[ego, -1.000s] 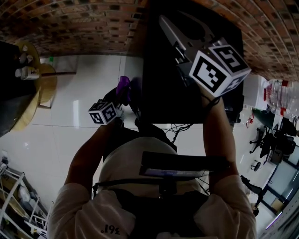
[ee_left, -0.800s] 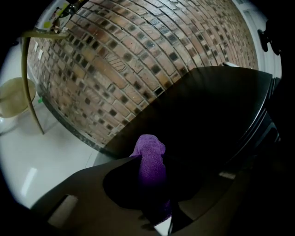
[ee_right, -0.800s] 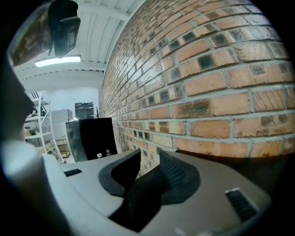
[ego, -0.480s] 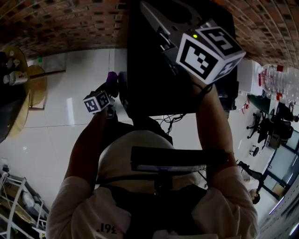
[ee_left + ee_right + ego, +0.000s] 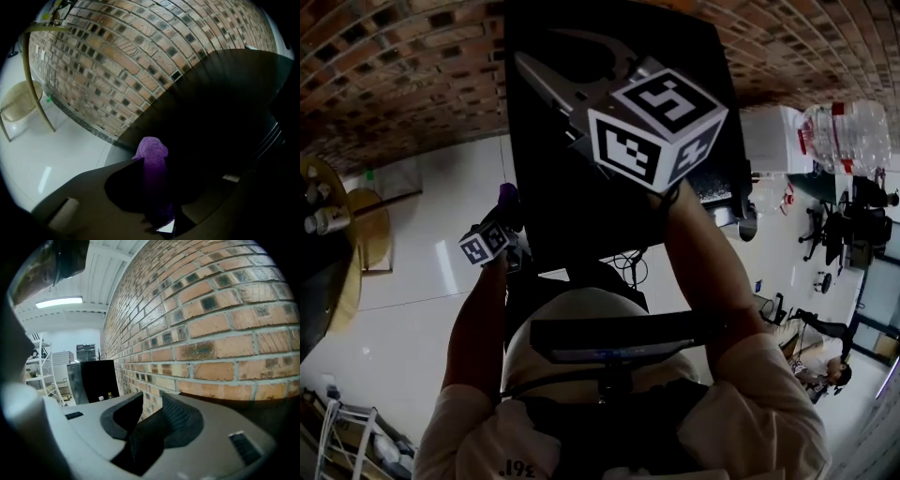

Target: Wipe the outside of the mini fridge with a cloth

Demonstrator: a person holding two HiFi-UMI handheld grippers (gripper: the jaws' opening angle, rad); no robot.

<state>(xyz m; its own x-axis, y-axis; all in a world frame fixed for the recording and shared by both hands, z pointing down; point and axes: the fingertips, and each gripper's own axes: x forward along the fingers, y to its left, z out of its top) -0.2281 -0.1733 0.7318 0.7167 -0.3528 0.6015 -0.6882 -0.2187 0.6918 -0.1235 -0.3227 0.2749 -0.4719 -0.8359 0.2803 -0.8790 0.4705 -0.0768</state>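
Mini fridge (image 5: pixel 572 211): black, on white tile floor (image 5: pixel 422 272), backed against brick wall (image 5: pixel 211 333).
Cloth (image 5: pixel 153 164): purple, at fridge's left side.
Left gripper (image 5: pixel 157 187): clamped on cloth.
Right gripper (image 5: pixel 157 416): over fridge top, jaws slightly apart, empty.

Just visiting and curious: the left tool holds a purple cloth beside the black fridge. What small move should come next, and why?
Probably ease the left tool forward until the purple cloth presses the mini fridge on its dark side. The tool is clamped on the cloth, which points at that side, low down; contact isn't clear.
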